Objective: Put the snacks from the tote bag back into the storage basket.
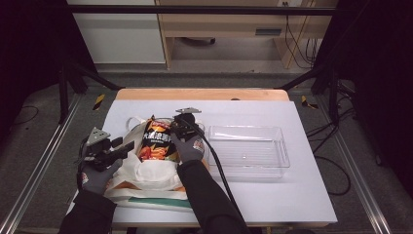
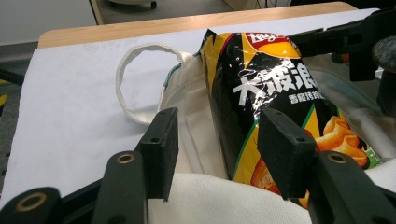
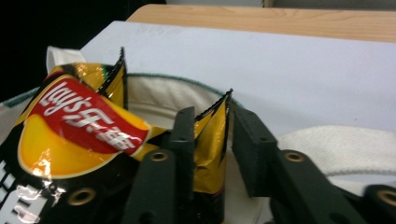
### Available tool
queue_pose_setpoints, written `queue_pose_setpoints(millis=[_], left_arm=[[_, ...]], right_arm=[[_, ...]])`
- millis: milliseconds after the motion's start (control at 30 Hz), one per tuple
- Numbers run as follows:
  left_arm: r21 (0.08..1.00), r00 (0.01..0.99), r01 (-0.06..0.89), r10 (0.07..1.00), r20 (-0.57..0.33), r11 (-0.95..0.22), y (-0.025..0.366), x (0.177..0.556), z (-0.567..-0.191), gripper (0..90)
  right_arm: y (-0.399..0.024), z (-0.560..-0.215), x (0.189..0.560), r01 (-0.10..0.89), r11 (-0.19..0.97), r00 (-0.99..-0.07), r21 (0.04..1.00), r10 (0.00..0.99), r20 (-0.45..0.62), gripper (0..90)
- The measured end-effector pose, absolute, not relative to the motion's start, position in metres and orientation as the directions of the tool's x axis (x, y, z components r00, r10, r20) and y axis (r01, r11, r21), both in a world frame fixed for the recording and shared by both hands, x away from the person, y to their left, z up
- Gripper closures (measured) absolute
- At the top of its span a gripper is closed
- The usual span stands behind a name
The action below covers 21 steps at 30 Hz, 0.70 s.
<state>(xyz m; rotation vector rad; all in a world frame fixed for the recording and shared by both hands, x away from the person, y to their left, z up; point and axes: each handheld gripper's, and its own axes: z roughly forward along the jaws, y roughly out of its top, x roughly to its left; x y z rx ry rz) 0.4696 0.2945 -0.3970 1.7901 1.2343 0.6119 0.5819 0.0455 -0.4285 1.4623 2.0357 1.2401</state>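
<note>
Item 1. Glossy black, yellow and red foil crisp packet (image 1: 157,140), printed with white lettering and a red logo. It stands half in, half out of the mouth of a cream cloth tote bag (image 1: 156,175) with looped handles. In the right gripper view its crimped top corner (image 3: 212,140) sits between the jaws, against the left pad. Judged purpose: gripped by the top seal so the packet can be drawn out of, or guided into, the bag without crushing the contents.

Item 2. Right gripper (image 1: 179,130). Jaws partly parted around the packet's top edge; the foil lies against one pad, with a gap showing before the other, so no firm pinch is evident.

Item 3. Left gripper (image 1: 117,150). Jaws about half open, with the cloth rim of the bag (image 2: 196,186) lying low between them and the packet's lower side just beyond the right pad (image 2: 285,154). Whether the pads press the cloth cannot be told. Judged purpose: steadying the bag's mouth so it stays spread.

Item 4. Clear rectangular plastic tray (image 1: 280,165), empty, well apart from the right jaws on the white table cover (image 1: 292,200). Probably the packet's source or destination.
</note>
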Motion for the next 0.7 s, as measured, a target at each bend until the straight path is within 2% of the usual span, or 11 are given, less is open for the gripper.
queue_pose_setpoints(millis=[133,233,367,700], left_arm=[[0.854,0.391,0.500,0.918,-0.071,-0.146,0.296,0.470,-0.397,48.0],[0.858,0.386,0.495,0.919,-0.079,-0.134,0.298,0.469,-0.396,48.0],[0.863,0.381,0.489,0.921,-0.084,-0.124,0.300,0.468,-0.394,47.9],[0.898,0.380,0.434,0.918,-0.109,-0.073,0.308,0.459,-0.376,47.8]], right_arm=[[0.047,-0.426,0.579,0.595,0.104,-0.428,0.797,0.880,0.205,85.6],[0.047,-0.422,0.575,0.587,0.119,-0.444,0.801,0.875,0.195,89.1],[0.046,-0.409,0.565,0.552,0.111,-0.480,0.827,0.853,0.206,89.6],[0.045,-0.376,0.520,0.381,0.145,-0.615,0.913,0.778,0.133,89.8]])
